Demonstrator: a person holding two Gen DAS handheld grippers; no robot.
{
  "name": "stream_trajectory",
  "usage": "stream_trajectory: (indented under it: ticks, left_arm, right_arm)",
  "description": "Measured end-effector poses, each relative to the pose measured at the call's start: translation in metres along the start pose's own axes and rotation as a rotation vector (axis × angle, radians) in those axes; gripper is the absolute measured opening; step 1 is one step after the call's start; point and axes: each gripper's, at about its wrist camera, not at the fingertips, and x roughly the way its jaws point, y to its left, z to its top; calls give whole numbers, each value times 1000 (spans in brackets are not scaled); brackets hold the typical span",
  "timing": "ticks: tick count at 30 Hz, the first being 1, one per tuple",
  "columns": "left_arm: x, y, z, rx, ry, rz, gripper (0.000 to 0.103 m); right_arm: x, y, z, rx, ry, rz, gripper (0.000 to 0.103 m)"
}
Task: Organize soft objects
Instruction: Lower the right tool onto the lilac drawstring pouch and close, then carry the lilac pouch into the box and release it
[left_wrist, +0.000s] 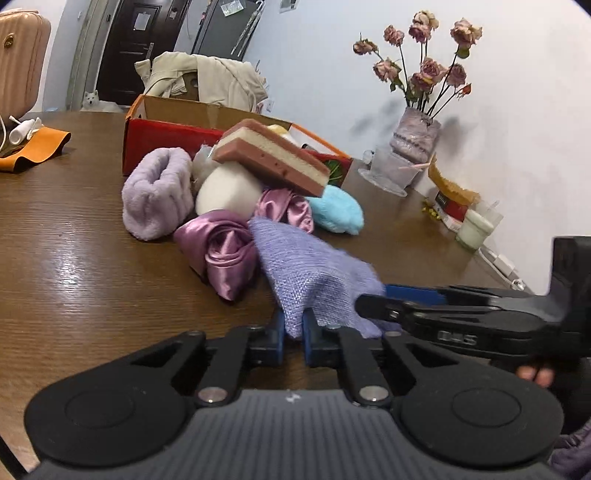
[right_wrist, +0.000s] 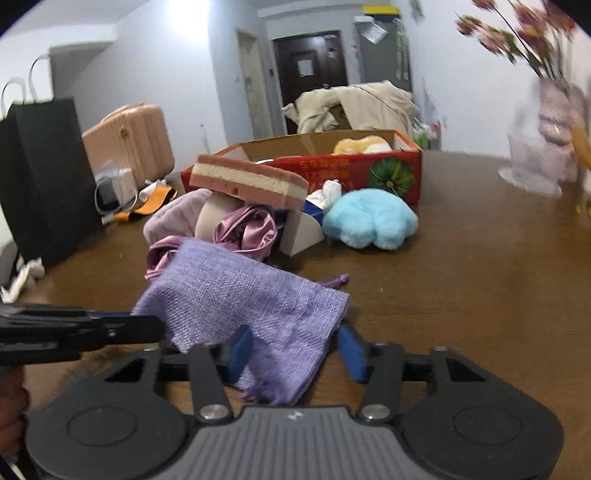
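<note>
Left gripper fingers clamped on lavender knit cloth's near edge; right gripper fingers apart, straddling the other end. Cloth spans between them over tabletop.

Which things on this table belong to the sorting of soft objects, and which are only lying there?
Belong: purple knit cloth, satin scrunchie, lilac fluffy band, blue plush, layered sponge, red box.
Lying about: flower vase, orange leather piece, black bag.
</note>
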Motion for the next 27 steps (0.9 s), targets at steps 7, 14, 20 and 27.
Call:
stream_trajectory:
  ticks: [7,14,20,27]
  left_arm:
    - [-1,-11,1,18,-15,10,8]
    - [-26,-22,0,42,-59,-24,6]
    - [-57,-19,41,35,-196,-83,5]
    - [-12,16,161,50,-243,-55,6]
  right_arm:
    - [1,16,2,-107,26,-36,16]
    - [-31,31,-6,-127,-3,-37,7]
    - [-75,32,39,-121,-166,23,7]
    - [-23,25,171,-303,-232,89,7]
